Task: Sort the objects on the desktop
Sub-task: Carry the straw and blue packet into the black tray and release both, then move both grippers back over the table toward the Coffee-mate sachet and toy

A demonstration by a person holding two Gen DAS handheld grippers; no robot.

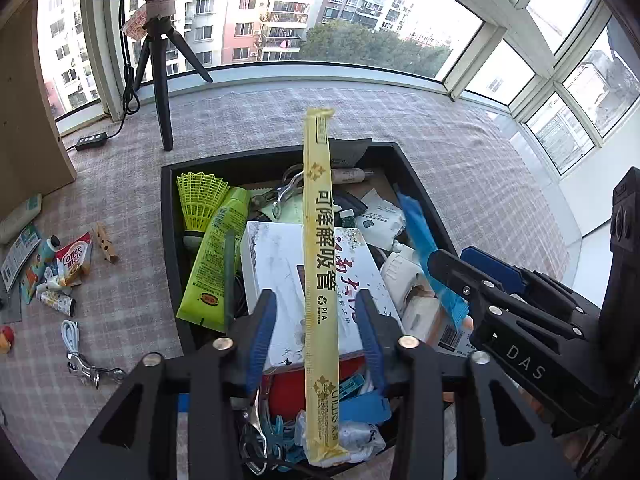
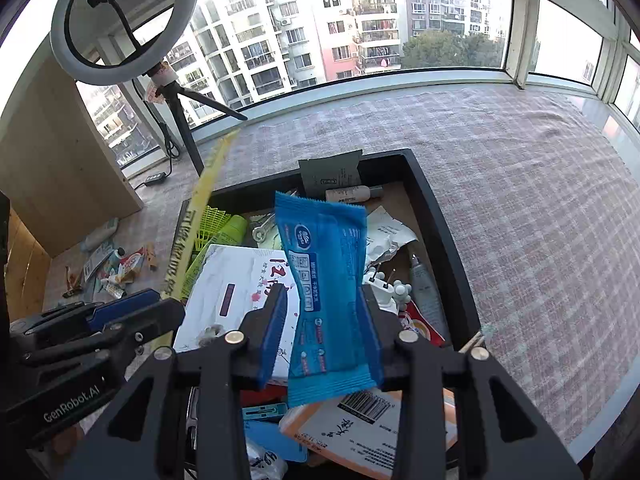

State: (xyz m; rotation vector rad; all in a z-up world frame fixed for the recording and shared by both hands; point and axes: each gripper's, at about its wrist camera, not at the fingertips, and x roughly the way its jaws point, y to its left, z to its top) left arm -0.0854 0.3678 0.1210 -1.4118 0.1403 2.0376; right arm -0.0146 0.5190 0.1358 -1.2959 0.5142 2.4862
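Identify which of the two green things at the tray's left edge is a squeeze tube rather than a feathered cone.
The lime-green tube, flat and printed, lies beside the netted shuttlecock.

The yellow straw packet [image 1: 320, 248] looks like thin matt paper with printed lettering, while the blue wipes packet [image 2: 328, 280] is a glossy, crinkled plastic film. The black tray [image 1: 420, 184] has a smooth matt finish and holds a shiny green plastic tube [image 1: 218, 256], a yellow plastic shuttlecock [image 1: 200, 200] and a smooth white cardboard box [image 1: 280, 272]. A checked woven cloth [image 2: 520, 200] covers the worktop, and the tongs are matt black plastic with ribbed blue pads [image 2: 276, 328] and bright metal pins [image 2: 234, 337]
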